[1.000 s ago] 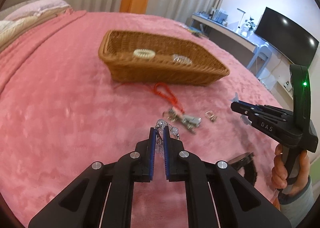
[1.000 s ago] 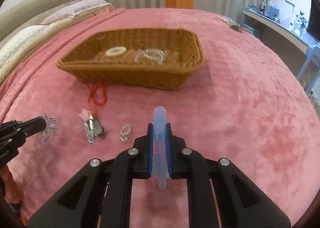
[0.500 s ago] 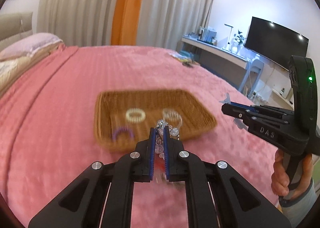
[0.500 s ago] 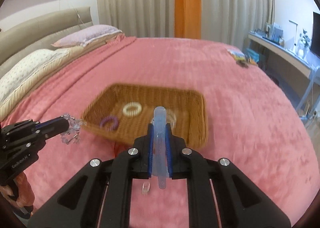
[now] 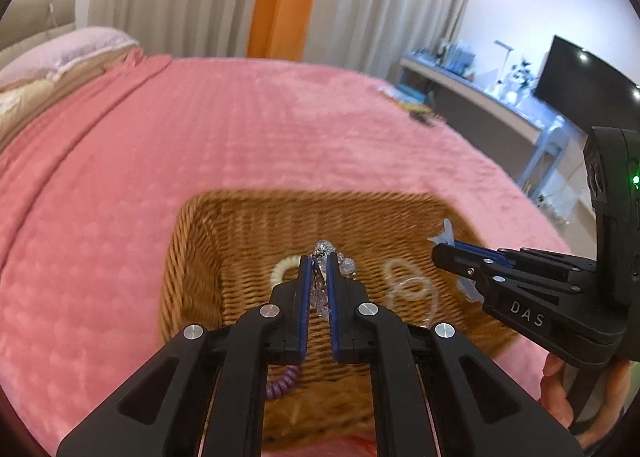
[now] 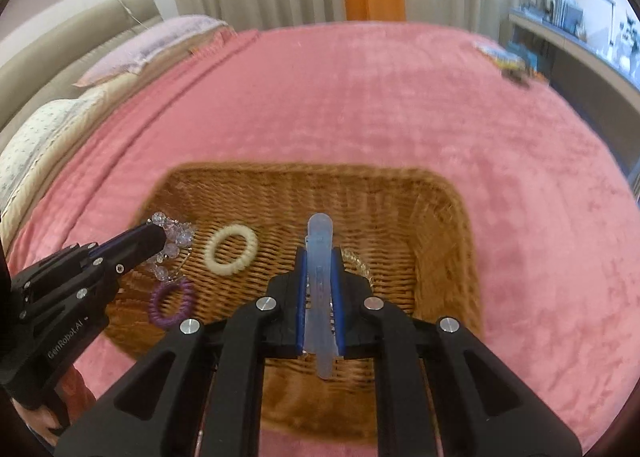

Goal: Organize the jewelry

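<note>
A brown wicker basket (image 5: 192, 257) (image 6: 452, 241) lies on the pink bedspread. My left gripper (image 5: 319, 261) (image 6: 158, 235) is shut on a clear crystal bead bracelet (image 5: 326, 247) (image 6: 174, 235) and holds it above the basket's left part. My right gripper (image 6: 320, 257) (image 5: 442, 247) is shut on a pale blue hair clip (image 6: 319, 233) (image 5: 446, 233) above the basket's middle. Inside the basket lie a cream spiral hair tie (image 6: 231, 245) (image 5: 282, 269), a purple spiral hair tie (image 6: 173, 303) (image 5: 280, 383) and a clear spiral hair tie (image 5: 410, 291) (image 6: 358, 259).
The pink bedspread (image 6: 380, 105) spreads around the basket. Pillows (image 6: 152, 45) and a headboard lie at the far left. A desk with a monitor (image 5: 580, 77) stands to the right of the bed. Small items (image 6: 516, 73) lie at the bed's far right edge.
Both grippers rose from the bedspread and moved forward to above the basket, carrying the bracelet and the hair clip. The loose jewelry left on the bedspread is out of view.
</note>
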Motion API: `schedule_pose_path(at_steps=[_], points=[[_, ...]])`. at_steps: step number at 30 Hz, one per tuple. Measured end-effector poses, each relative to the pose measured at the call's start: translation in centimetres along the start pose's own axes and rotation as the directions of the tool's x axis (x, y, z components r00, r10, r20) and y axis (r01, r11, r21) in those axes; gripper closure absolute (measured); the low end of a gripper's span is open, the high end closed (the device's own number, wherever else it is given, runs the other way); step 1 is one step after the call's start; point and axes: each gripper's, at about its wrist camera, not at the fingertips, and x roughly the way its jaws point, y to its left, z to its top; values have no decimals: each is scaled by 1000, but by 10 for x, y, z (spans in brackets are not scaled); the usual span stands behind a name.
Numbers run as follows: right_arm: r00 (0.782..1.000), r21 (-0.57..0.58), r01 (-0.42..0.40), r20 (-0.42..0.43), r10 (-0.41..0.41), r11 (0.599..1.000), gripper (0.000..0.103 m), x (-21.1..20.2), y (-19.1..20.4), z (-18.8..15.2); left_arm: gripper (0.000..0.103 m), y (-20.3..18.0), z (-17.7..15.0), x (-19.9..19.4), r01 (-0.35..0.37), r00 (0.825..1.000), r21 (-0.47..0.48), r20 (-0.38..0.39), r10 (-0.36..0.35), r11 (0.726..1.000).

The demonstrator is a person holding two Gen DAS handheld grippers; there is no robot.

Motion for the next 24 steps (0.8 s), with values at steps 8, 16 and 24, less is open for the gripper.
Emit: schedule_pose_path(at_steps=[8, 16, 24], points=[[998, 7, 11, -56, -11, 1000, 94, 26, -3, -8, 97, 5, -12, 16, -15, 999, -6, -51, 15, 1000], [999, 39, -10, -40, 11, 999, 77, 1, -11, -12, 71, -4, -13, -29, 19, 999, -2, 32, -19, 1000], [996, -46, -27, 85, 30, 999, 77, -85, 5, -39, 57, -31, -29, -123, 47, 983, 55, 175, -56, 997]])
